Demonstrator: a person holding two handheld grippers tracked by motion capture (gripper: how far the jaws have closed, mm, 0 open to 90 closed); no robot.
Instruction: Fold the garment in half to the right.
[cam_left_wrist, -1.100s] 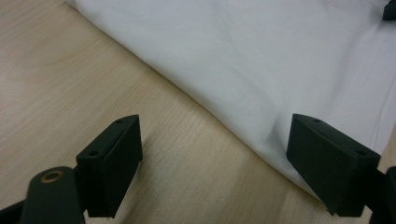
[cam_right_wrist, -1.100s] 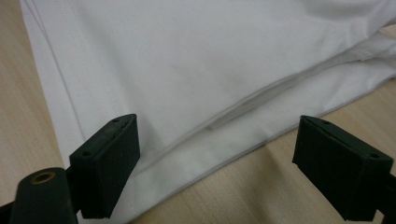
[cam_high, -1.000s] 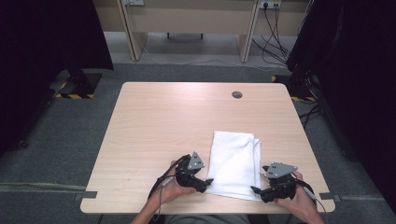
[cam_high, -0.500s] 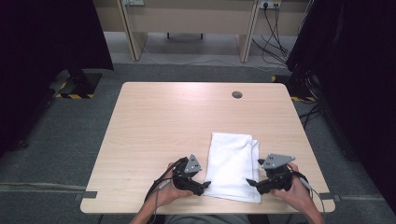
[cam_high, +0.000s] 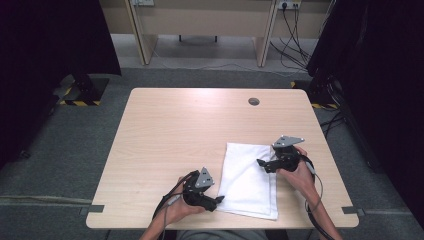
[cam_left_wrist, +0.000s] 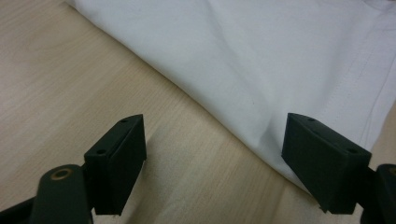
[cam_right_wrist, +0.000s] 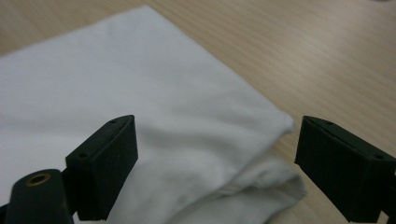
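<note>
- The folded white cloth (cam_high: 248, 179) lies flat on the wooden table (cam_high: 175, 130), in the lower right part of the high view, its long side running from mid-frame down toward the table's bottom edge.
- Left gripper (cam_high: 218, 200) sits low at the bottom centre of the high view, jaws pointing right, right at the cloth's lower left edge.
- In the left gripper view those jaws are spread wide, nothing clamped; the cloth (cam_left_wrist: 261, 60) fills the upper right, its stitched hem running down the right side, one jaw tip over bare wood and the other over the cloth's edge.
- Its jaws have just been closing slightly, yet nothing is pressed between the pads.
- Right gripper (cam_high: 260, 163) is at the cloth's right edge, mid-right of the high view, jaws pointing left over the fabric.
- In the right gripper view its jaws stand apart and released; a rounded corner of the cloth (cam_right_wrist: 154, 116) lies between them, folded layers showing at the bottom centre.
</note>
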